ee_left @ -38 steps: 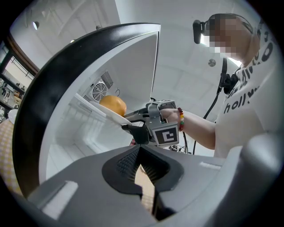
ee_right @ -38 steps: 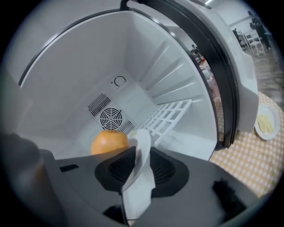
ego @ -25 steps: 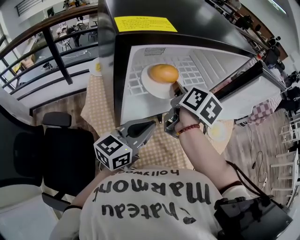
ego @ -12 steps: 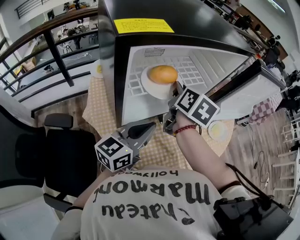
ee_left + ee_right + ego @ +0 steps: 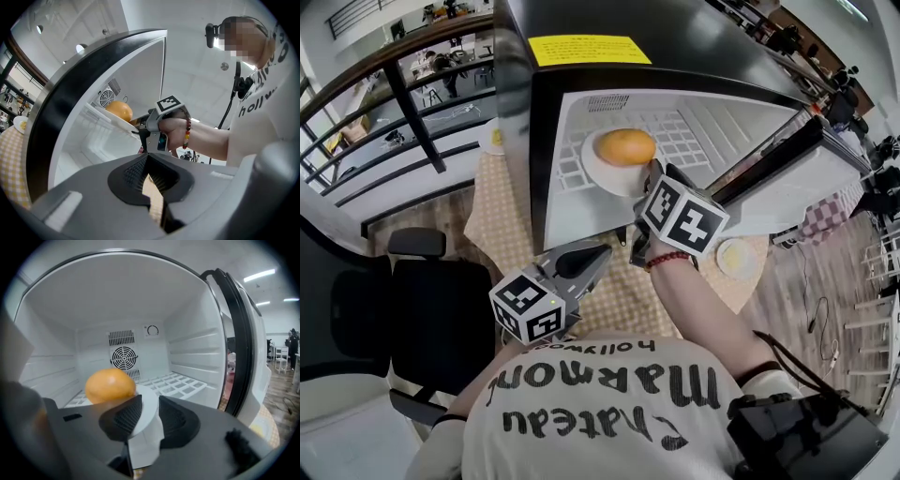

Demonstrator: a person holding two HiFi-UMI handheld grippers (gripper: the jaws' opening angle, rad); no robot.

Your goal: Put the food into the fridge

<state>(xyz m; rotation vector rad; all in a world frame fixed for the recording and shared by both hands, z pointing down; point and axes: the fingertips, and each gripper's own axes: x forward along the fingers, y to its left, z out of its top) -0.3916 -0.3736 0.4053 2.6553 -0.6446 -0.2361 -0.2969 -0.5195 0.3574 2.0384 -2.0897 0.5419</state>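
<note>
The right gripper [image 5: 149, 401] has just been opening its jaws; they stand apart with the near rim of the round white plate [image 5: 146, 427] in the gap between them, the pads not clamped on it. On the plate's far side sits the smooth round orange fruit [image 5: 110, 385], and plate and fruit rest on the white grid shelf [image 5: 180, 383] inside the small black fridge with a white moulded lining [image 5: 187, 348]. The plate lies toward the shelf's left and front edge, with open grid running from it to the ribbed right wall and back to the round fan grille [image 5: 124, 357]. The black-edged fridge door [image 5: 239, 348] stands swung wide on the right, leaving the mouth unobstructed. In the head view the left gripper [image 5: 602, 251] is held level, well below the fridge's front edge over the beige checked tablecloth [image 5: 637, 291], its jaws together with nothing in them. A small yellow-centred dish [image 5: 736, 258] sits on the cloth beneath the door.
</note>
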